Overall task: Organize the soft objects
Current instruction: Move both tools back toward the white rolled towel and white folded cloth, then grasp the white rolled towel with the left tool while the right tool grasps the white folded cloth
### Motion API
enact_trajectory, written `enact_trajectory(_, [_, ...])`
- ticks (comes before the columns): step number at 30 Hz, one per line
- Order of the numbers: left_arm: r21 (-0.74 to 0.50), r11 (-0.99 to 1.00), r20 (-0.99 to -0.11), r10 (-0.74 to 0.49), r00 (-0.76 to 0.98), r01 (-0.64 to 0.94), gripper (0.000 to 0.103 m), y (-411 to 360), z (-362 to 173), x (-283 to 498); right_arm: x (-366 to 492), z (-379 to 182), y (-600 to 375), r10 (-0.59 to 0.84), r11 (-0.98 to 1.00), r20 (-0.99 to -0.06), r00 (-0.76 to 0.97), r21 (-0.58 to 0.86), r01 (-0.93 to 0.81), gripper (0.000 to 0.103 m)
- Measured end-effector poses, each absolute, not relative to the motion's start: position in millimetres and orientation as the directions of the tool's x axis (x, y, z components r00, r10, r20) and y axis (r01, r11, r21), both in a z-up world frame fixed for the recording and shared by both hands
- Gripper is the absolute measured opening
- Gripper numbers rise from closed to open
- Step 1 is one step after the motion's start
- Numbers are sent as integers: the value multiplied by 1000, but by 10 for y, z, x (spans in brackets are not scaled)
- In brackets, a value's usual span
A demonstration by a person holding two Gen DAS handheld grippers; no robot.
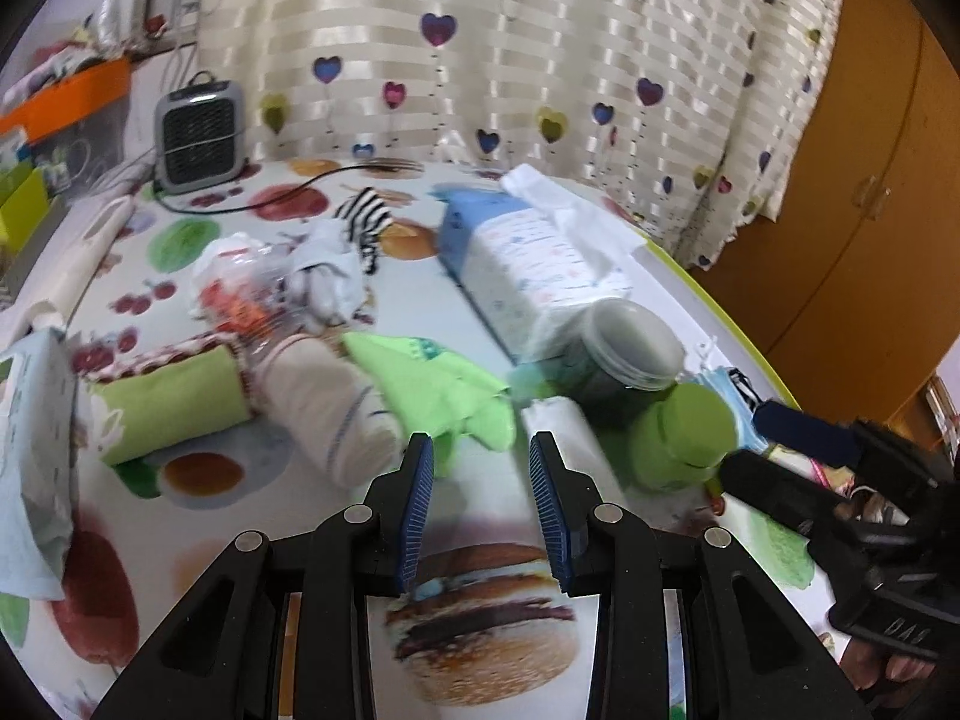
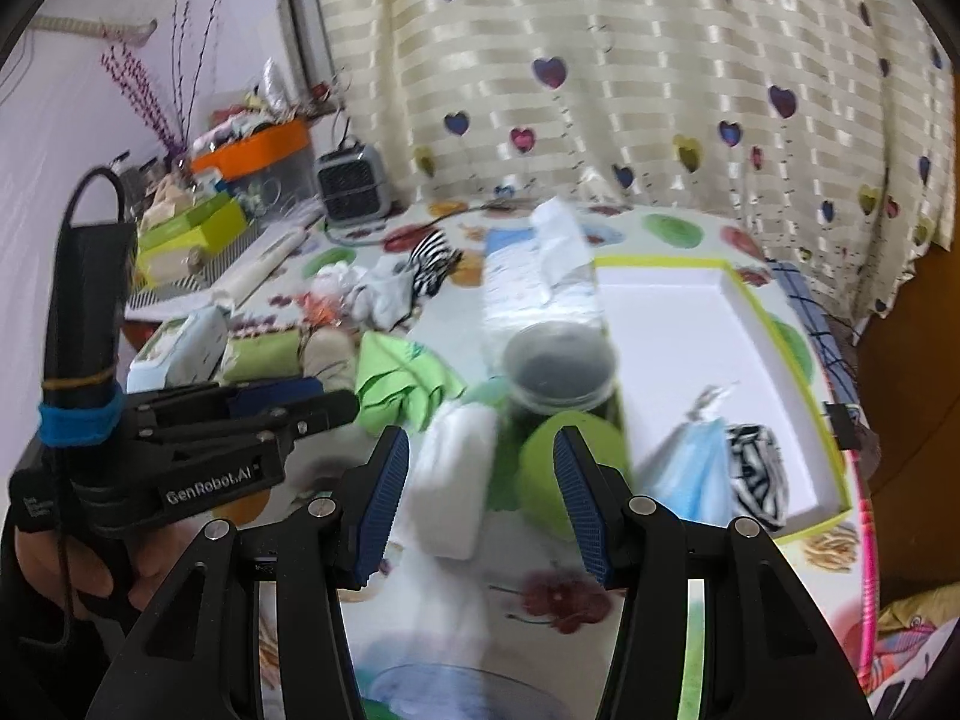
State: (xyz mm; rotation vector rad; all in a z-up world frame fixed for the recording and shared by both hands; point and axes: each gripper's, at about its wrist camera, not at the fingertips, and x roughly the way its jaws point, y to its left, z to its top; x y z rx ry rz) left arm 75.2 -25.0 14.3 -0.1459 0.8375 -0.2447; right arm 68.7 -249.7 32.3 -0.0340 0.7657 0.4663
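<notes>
Both my tools are empty right now: left tool point(image 1: 480, 450) and right tool point(image 2: 480, 450) each have their jaws spread apart over the worktop point(image 1: 252, 462). A folded white cloth point(image 2: 456, 480) sits at 12 o'clock of the right tool, green cloth point(image 1: 444, 384) at 12 of the left, blue mask point(image 2: 690, 468) in the white tray point(image 2: 660, 312).

Glossy printed tablecloth point(image 1: 240, 540); soft green cloth point(image 1: 444, 384).

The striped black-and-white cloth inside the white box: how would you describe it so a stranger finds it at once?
Look at the shallow white box with a yellow-green rim. In its near corner lies the striped cloth, beside a light blue face mask. Only it has zebra-like stripes there.
</notes>
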Motion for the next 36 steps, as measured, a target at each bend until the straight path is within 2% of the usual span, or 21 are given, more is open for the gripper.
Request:
enact_trajectory(17, [-267,961,-721,-248,647,70,38,195,-7,773,814,-84,-2052,327,901,-783,529,89,-425,52])
enact_trajectory(28, [-303,953,-720,-230,655,1,48,323,-94,994,927,-257,-1932,256,917,-821,510,40,-396,52])
enact_trajectory(36, [-336,940,-736,-217,641,-67,50,354,-200,1227,970,-298,-1888,217,929,-820,529,7,-371,52])
